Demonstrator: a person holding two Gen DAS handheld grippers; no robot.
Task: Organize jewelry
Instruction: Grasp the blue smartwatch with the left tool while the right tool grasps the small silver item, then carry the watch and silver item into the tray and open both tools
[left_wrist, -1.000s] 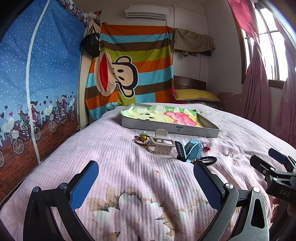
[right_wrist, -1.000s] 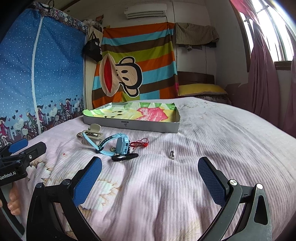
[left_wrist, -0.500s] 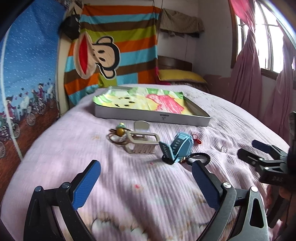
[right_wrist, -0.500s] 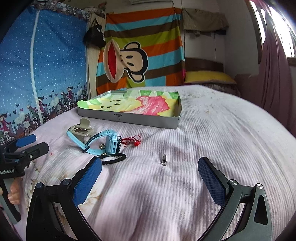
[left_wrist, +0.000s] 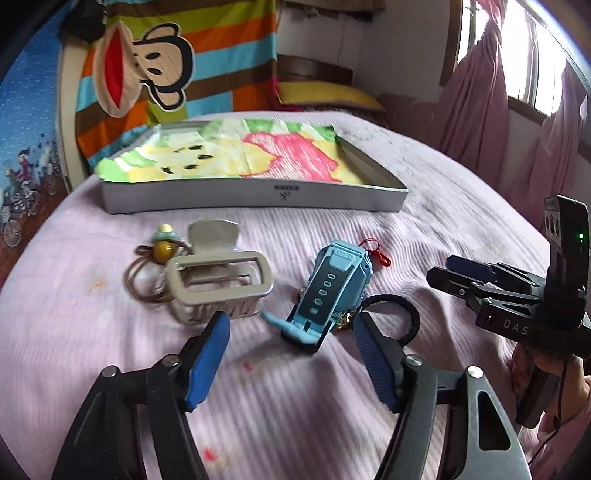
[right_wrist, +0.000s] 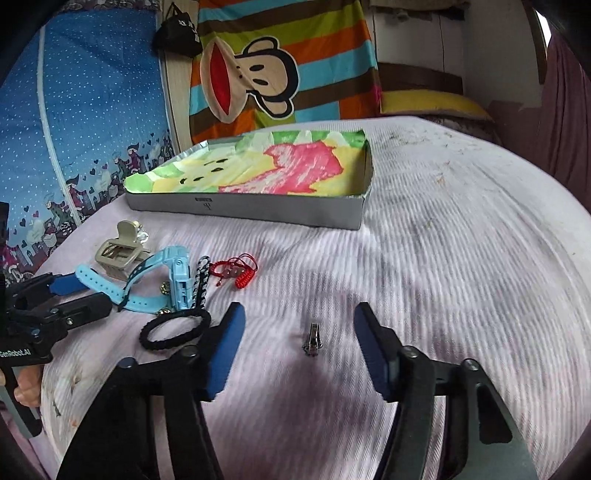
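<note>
A grey tray (left_wrist: 255, 192) lined with colourful paper lies at the back of the bed; it also shows in the right wrist view (right_wrist: 251, 206). In front of it lie a beige hair claw (left_wrist: 218, 280), a brown hair tie with a bead (left_wrist: 162, 251), a light blue watch (left_wrist: 332, 288), a red cord bracelet (right_wrist: 236, 273), a black hair tie (right_wrist: 173, 328) and a small silver ring (right_wrist: 313, 338). My left gripper (left_wrist: 291, 332) is open, low over the bed just short of the watch. My right gripper (right_wrist: 299, 332) is open, with the ring between its fingers.
The bed has a pink ribbed cover (right_wrist: 443, 277). A striped monkey cloth (left_wrist: 159, 74) hangs behind the tray. A blue patterned wall cloth (right_wrist: 74, 129) is on the left, pink curtains (left_wrist: 480, 92) on the right. A yellow pillow (left_wrist: 325, 96) lies at the head.
Both grippers have moved forward and down toward the bed. The left one has closed in on the watch, the right one on the ring. Both sets of jaws look narrower.
</note>
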